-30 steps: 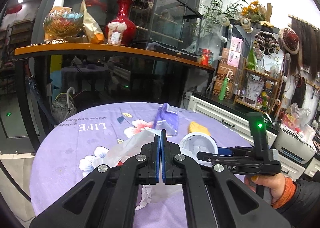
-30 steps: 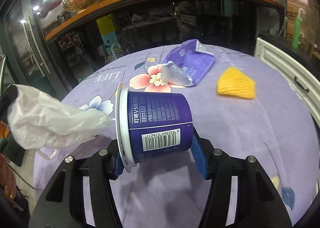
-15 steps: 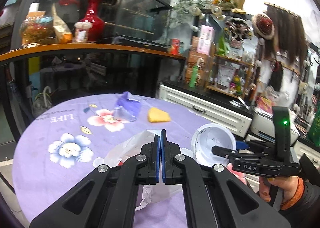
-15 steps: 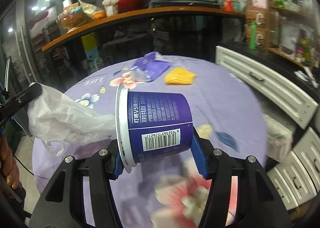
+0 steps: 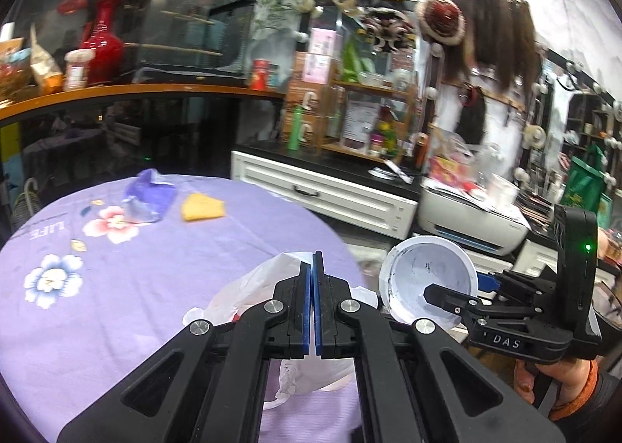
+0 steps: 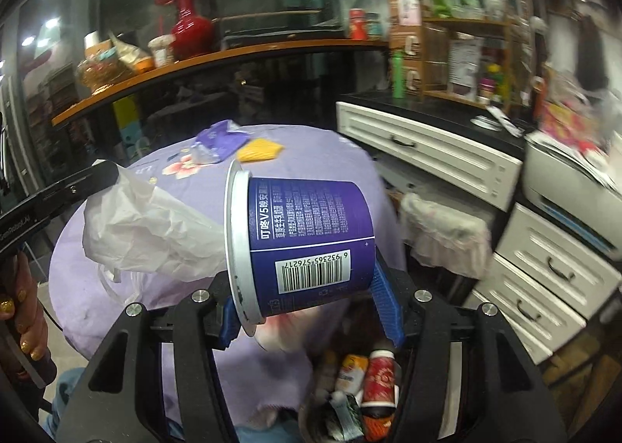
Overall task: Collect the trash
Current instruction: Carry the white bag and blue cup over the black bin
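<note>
My right gripper (image 6: 311,311) is shut on a purple yogurt cup (image 6: 307,241) held on its side; the cup's white inside (image 5: 427,279) faces the left wrist view. It hangs past the table's edge, above a bin (image 6: 357,392) with bottles and wrappers in it. My left gripper (image 5: 313,276) is shut on a crumpled white plastic bag (image 5: 252,291), also in the right wrist view (image 6: 155,233), held over the round purple floral table (image 5: 97,287). A purple wrapper (image 5: 149,198) and a yellow foam net (image 5: 202,206) lie at the table's far side.
White drawer cabinets (image 6: 435,151) stand to the right of the table, with a white printer (image 5: 466,217) on top. A bin lined with a white bag (image 6: 447,237) stands between table and cabinets. An orange-edged shelf (image 5: 136,91) with a red vase (image 5: 99,42) runs behind.
Both grippers have swung right, off the table's middle toward its right edge. The cup is now over the bin, which has come into view. Both grips are unchanged.
</note>
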